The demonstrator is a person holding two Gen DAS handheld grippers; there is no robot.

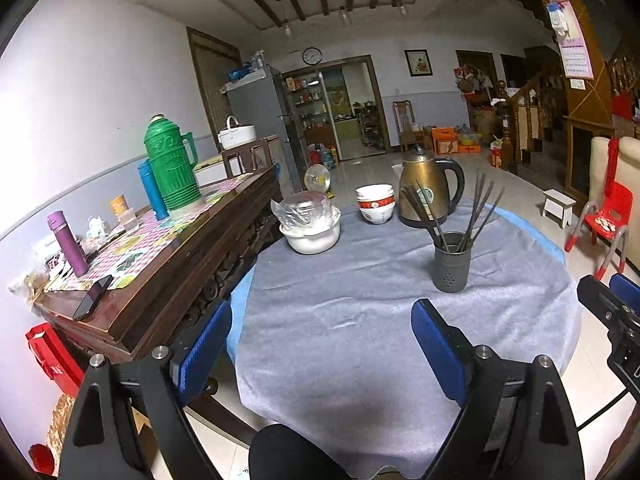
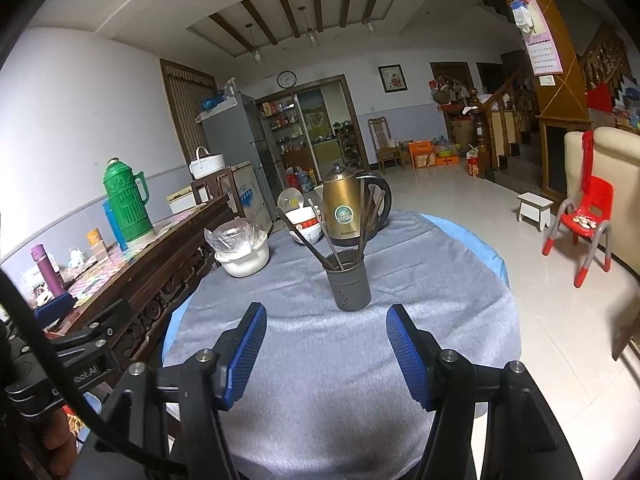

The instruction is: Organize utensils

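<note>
Right wrist view: our right gripper (image 2: 326,354) gapes empty above the cloth (image 2: 320,420); our left gripper (image 1: 322,344) likewise, seemingly wider.

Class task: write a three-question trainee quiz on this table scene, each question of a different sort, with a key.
1. True or false: the chopsticks stand in the dark holder.
2. Multiple choice: what stands right behind the holder in the right wrist view? A) the green flask B) the brass kettle C) the red chair
3. Fill in: the left tool and the right tool both hover over the grey cloth, jaws apart, holding ____.

Key: 1 true; 2 B; 3 nothing.
</note>
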